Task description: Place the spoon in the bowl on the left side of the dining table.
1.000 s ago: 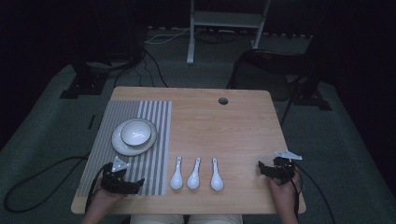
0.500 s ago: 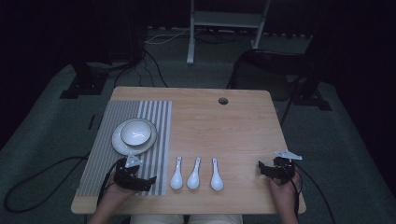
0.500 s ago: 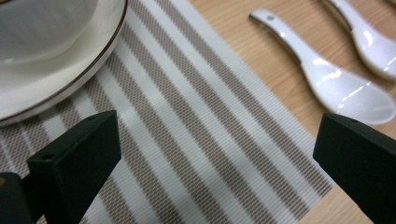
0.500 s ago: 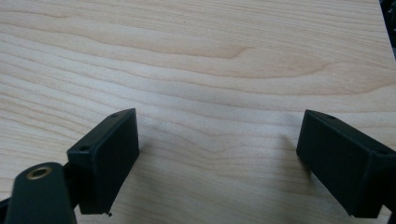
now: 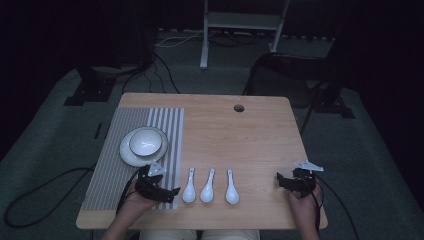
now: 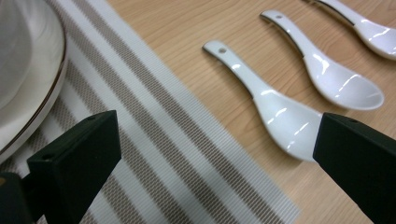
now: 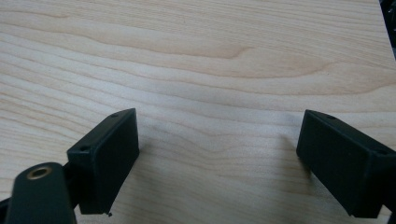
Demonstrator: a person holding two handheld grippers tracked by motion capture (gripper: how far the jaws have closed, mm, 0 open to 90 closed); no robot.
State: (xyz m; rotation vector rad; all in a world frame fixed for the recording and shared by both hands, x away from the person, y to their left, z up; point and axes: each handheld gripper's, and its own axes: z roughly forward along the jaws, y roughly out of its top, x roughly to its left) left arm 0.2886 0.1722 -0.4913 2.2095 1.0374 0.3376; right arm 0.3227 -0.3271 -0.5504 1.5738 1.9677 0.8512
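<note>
My left gripper [image 5: 167, 192] hovers, jaws wide apart, over the striped placemat [image 6: 154, 154] edge | nearest spoon [image 6: 266, 102] lies just beyond, toward the right-hand jaw, untouched | I'd judge: centre the jaws across its handle before closing | my right gripper [image 5: 287, 182] rests, jaws apart, on bare table [image 7: 196, 56].

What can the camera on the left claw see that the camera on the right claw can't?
The left gripper view alone shows three white spoons, the nearest, then and, the striped placemat, and the rim of a white plate at its left edge.

The right gripper view alone shows bare wood between its open jaws, with nothing lying there.

Both share the wooden table and a pair of black jaws spread wide: the left claw and the right claw, neither holding anything.
</note>
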